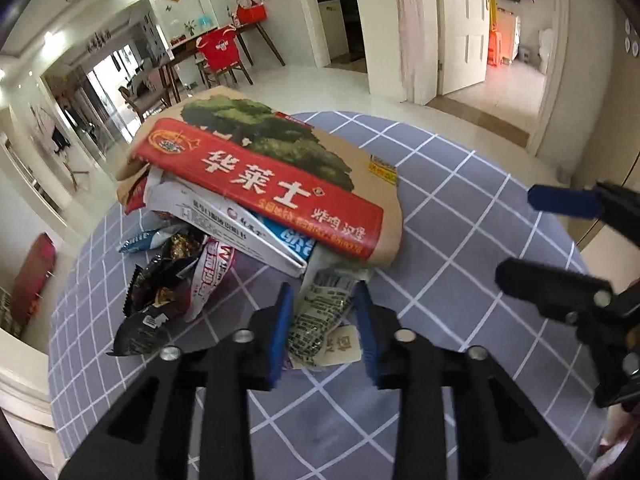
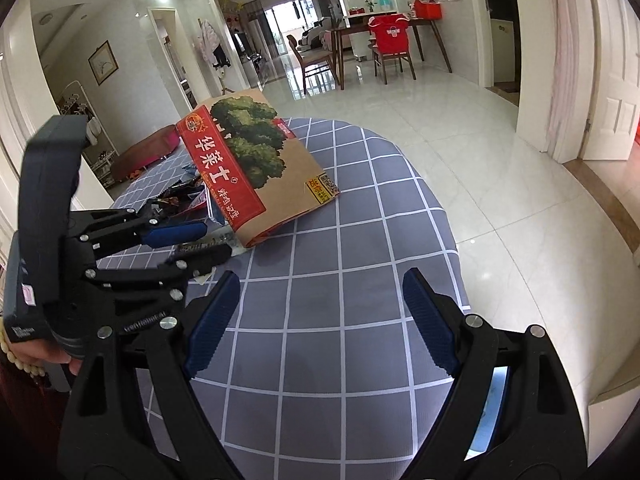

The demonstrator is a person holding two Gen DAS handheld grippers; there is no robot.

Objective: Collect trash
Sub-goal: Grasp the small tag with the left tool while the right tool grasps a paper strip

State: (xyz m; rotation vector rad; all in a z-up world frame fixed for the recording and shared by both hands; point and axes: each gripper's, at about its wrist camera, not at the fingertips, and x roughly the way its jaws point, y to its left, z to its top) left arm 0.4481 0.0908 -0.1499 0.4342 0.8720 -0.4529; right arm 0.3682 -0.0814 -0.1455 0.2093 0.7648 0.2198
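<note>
A brown paper bag (image 1: 280,168) with a red band and green tree print lies on its side on the grey checked tablecloth (image 1: 460,216), its mouth stuffed with wrappers and a white box (image 1: 240,232). Dark snack wrappers (image 1: 160,292) spill out at its left. My left gripper (image 1: 324,320) is open, its blue pads either side of a crumpled printed wrapper (image 1: 320,316) lying at the bag's mouth. My right gripper (image 2: 320,320) is open and empty above bare cloth, right of the bag (image 2: 256,168). The left gripper (image 2: 192,240) shows at the left of the right wrist view.
The table's rounded edge (image 2: 448,220) drops to a glossy tiled floor on the right. A dining table with chairs (image 2: 384,48) stands far back. An open white door (image 1: 464,28) is beyond the table.
</note>
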